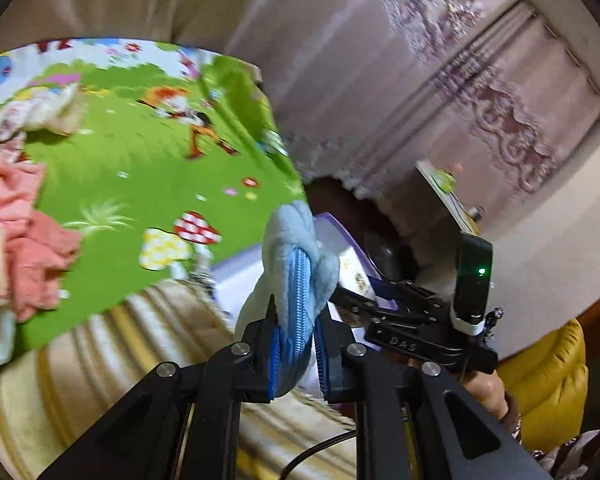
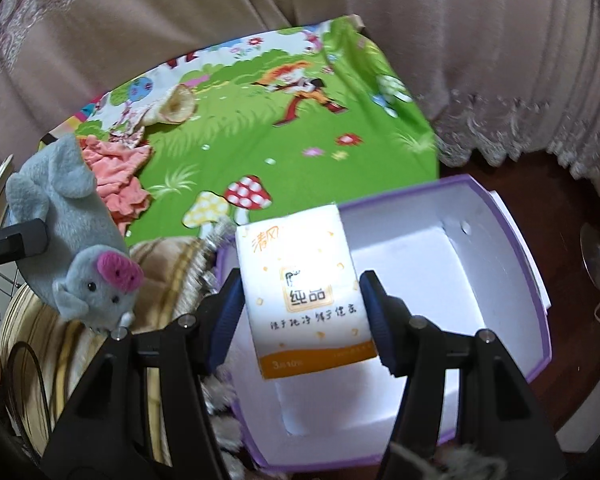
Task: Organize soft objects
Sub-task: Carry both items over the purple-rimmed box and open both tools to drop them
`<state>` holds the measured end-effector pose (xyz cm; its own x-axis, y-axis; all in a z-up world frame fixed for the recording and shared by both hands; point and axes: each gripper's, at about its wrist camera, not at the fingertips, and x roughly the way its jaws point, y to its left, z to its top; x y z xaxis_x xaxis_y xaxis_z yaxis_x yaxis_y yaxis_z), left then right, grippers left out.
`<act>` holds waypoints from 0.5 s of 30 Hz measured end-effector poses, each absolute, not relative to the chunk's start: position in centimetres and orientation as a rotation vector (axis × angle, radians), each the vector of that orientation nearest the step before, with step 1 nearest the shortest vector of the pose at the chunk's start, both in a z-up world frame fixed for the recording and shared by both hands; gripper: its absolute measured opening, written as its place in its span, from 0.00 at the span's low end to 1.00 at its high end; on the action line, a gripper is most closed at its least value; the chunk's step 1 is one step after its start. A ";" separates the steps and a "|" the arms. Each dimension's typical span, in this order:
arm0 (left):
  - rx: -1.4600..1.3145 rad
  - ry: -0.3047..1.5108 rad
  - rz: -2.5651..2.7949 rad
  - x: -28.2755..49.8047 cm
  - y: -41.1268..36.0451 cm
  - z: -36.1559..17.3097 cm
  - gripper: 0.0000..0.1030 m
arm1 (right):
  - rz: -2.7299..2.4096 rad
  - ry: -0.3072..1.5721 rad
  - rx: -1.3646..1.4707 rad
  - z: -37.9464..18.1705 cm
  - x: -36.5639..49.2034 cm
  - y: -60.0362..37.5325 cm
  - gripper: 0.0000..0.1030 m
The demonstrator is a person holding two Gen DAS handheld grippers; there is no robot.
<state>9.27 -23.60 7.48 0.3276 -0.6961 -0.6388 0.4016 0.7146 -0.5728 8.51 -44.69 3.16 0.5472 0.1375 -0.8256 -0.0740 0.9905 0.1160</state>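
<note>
Carrying two soft things toward the purple-rimmed box at once: right gripper clamping a tissue pack by its long edges, already hanging over the white interior; left gripper pinched narrow on a grey plush mouse, gripping near the blue zipper seam. Seen from the right wrist, mouse dangling at nine o'clock of the pack, not yet over the box. Judging best practice: lowering the pack flat into the far corner toward one o'clock, freeing floor space, then swinging the mouse in beside it, nose down. Watching the box's near wall, avoiding snagging. Leaving pink cloth on the green cartoon mat at eleven o'clock for later.
</note>
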 end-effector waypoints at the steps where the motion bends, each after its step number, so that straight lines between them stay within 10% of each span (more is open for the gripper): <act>1: -0.335 1.010 -0.751 9.3 -24.2 7.3 0.15 | 0.113 0.989 0.071 3.0 8.1 -45.2 0.61; 7: -0.355 1.055 -0.761 9.2 -25.5 6.5 0.65 | 0.078 0.996 0.098 2.7 6.7 -47.3 0.71; 15: -0.275 1.008 -0.653 8.8 -24.3 6.9 0.66 | 0.060 0.968 0.082 3.1 6.4 -46.9 0.79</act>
<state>8.83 -24.32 6.86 0.3653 -0.6219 -0.6927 0.3781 0.7791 -0.5000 6.42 -46.92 3.12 0.5659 0.0873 -0.8198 -0.0140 0.9953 0.0963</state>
